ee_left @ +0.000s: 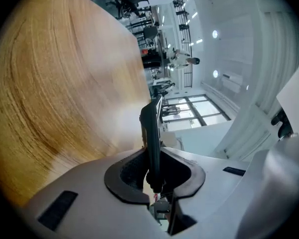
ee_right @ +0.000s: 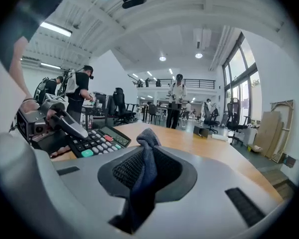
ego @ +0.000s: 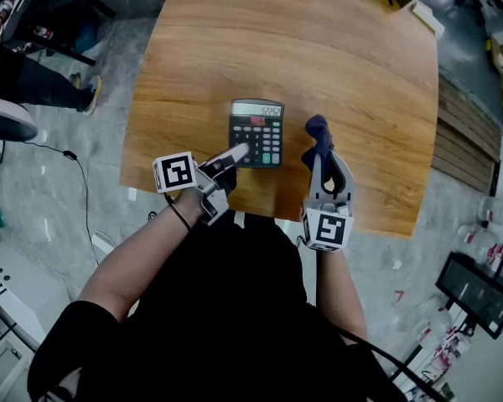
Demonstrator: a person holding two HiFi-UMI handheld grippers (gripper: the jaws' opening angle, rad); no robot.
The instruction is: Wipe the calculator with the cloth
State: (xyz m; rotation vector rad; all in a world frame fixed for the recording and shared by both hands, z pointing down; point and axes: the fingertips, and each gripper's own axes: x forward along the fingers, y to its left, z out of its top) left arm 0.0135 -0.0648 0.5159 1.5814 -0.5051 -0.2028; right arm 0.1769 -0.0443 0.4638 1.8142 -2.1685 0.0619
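Head view: we see the calculator (ego: 256, 132) near the table's (ego: 293, 48) front edge, the left gripper (ego: 237, 155) at its corner and the right gripper (ego: 327, 159) just beside it.
Left gripper view: our jaws clamp the calculator's (ee_left: 152, 133) edge.
Right gripper view: our jaws pinch the cloth (ee_right: 144, 168). We judge wiping not yet begun; next, the cloth must come onto the keys.

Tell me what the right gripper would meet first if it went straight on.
Likely the bare table: the right gripper tips slightly down, its cloth leading. The calculator lies left of that line. Depth is unclear.
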